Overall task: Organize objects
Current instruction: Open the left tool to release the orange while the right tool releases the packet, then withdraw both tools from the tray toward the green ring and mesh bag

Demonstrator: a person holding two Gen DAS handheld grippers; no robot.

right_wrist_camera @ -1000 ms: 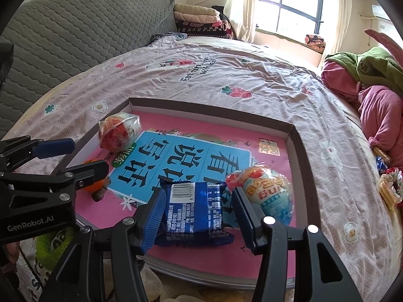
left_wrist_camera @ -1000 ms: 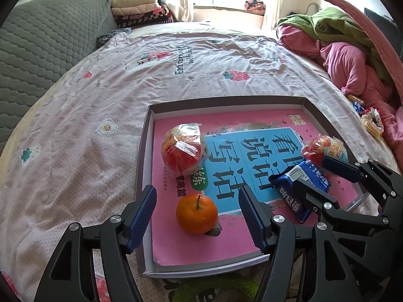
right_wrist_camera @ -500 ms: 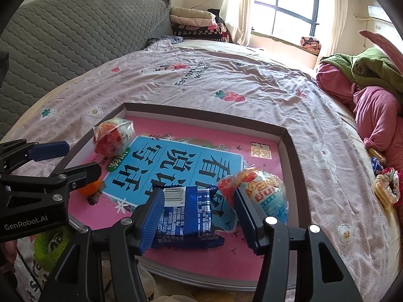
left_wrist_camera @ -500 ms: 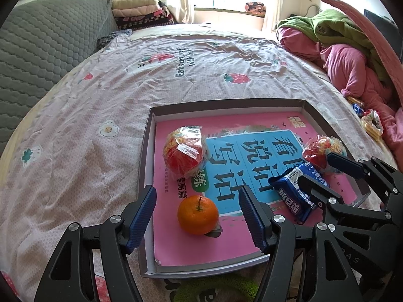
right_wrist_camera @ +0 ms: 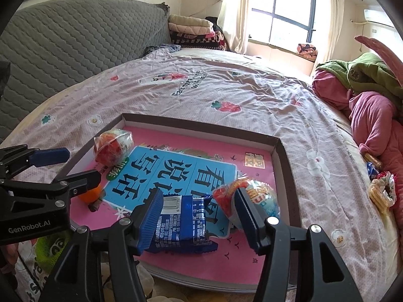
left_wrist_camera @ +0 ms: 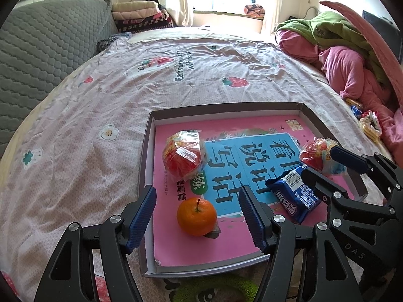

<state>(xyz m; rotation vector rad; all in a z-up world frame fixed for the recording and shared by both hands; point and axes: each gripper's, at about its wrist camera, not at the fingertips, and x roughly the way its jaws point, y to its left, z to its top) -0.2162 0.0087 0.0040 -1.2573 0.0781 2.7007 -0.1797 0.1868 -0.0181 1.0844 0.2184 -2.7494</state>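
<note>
Crowding your right gripper (right_wrist_camera: 197, 216): red-white snack bag (right_wrist_camera: 248, 197) touches the outer jaw; blue packet (right_wrist_camera: 181, 222) sits between spread jaws. Your left gripper (left_wrist_camera: 197, 217) is spread around the orange (left_wrist_camera: 196, 215). All lie in the shallow box (left_wrist_camera: 144, 166), second bagged snack (left_wrist_camera: 183, 154) beyond.
</note>
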